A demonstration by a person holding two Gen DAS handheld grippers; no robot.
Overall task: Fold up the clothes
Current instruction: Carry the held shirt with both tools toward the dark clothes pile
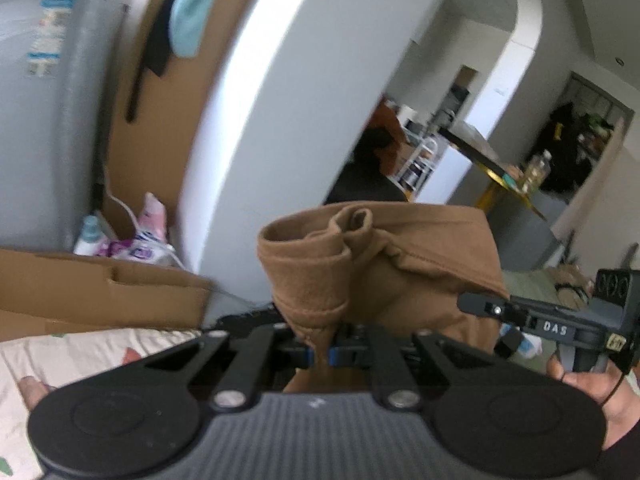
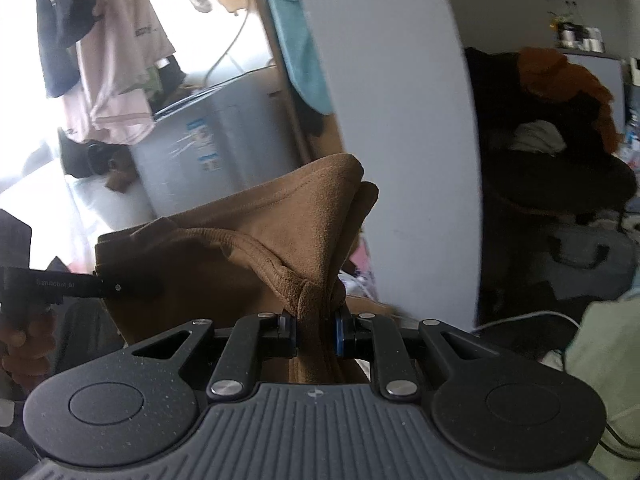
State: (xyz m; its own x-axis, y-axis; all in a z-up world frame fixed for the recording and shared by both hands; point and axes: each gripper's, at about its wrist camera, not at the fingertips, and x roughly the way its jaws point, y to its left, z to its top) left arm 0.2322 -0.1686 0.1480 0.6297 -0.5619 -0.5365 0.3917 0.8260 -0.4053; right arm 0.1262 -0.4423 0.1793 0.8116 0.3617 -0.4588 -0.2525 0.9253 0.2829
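Motion blur is smearing much of both views, and the lower part of the brown garment (image 1: pixel 384 264) is dropping out of sight behind the gripper bodies, so its full shape is staying unclear. The left gripper (image 1: pixel 323 354) is clenching a bunched fold of the garment between its blue-edged pads, and the right gripper (image 2: pixel 316 334) is pinching another gathered fold with a seamed hem. The soft, suede-like cloth is hanging in the air between the two tools, folded over in thick layers. In the left view a floral sheet (image 1: pixel 80 356) is showing at the lower left, beside a cardboard box (image 1: pixel 100 292) and a white pillar (image 1: pixel 288 100). In the right view, clothes are hanging (image 2: pixel 116 52) by a bright window, above a grey washing machine (image 2: pixel 208 148)
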